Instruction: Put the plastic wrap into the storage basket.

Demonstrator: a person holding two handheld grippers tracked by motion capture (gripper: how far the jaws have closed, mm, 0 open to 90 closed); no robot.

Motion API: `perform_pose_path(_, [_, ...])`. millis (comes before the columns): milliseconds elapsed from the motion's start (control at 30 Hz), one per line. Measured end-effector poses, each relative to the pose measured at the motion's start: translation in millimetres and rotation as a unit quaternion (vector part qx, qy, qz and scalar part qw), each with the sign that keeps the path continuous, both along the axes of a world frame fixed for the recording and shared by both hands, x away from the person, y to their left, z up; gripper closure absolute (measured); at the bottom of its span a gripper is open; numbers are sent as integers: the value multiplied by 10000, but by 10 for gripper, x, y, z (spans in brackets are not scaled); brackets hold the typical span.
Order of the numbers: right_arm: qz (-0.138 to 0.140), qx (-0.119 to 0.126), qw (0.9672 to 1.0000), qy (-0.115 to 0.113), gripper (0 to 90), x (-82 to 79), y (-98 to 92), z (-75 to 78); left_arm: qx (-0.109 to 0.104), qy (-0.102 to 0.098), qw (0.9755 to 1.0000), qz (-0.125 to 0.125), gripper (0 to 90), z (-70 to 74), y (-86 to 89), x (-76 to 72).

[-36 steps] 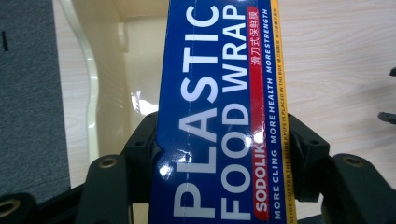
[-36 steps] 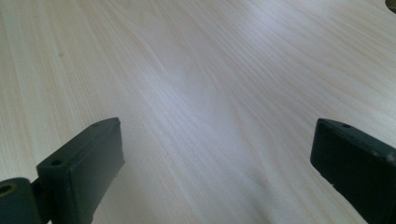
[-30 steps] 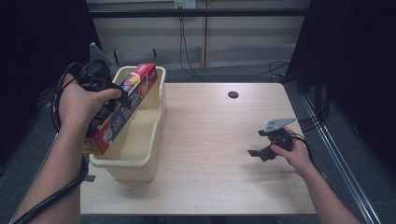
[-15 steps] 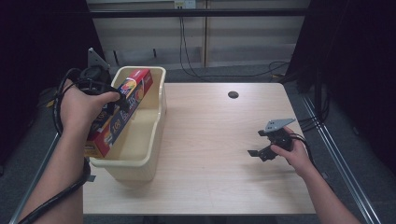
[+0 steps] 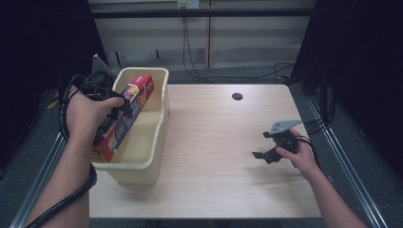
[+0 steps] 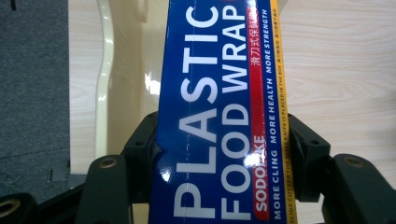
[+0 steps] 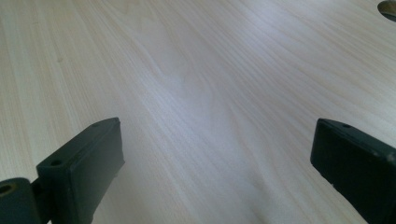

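A long plastic food wrap box (image 5: 124, 116), red and blue with yellow trim, hangs tilted over the left side of a cream plastic bin (image 5: 151, 137). My left gripper (image 5: 116, 110) is shut on that box around its middle. In the left gripper view the box (image 6: 224, 112) runs up between both black jaws, with the bin wall (image 6: 105, 70) behind it. My right gripper (image 5: 262, 149) rests low over the table (image 5: 214, 137) at the right, open, with nothing between its fingers. The right gripper view has its jaws far apart above bare wood (image 7: 201, 93).
The bin stands at the table's left edge. A round cable hole (image 5: 237, 96) lies at the back of the table, also seen as the hole (image 7: 388, 8) in the right gripper view. Grey floor and cables lie beyond the far edge.
My left gripper has carried the box a little to the left and lower over the bin. The right gripper has stayed where it was.
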State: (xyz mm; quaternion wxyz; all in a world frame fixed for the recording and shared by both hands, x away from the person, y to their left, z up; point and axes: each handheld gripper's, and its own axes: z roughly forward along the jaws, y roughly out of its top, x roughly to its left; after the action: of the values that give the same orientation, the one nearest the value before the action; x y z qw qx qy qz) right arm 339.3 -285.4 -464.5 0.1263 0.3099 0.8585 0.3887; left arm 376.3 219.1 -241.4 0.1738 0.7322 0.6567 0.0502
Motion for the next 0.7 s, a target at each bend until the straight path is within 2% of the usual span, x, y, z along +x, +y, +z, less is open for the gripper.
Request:
perform_pose_path(200, [-5, -6, 10000, -10, 24, 1, -8, -9, -38, 73, 10000, 48, 405, -75, 2, 10])
perform_pose_path(467, [-1, 6, 10000, 0, 24, 0, -12, -9, 56, 170, 9998, 90, 404, -171, -14, 22])
perform_pose_path(700, [-6, -7, 10000, -13, 24, 0, -10, -14, 43, 300, 9994, 142, 404, -274, -43, 30])
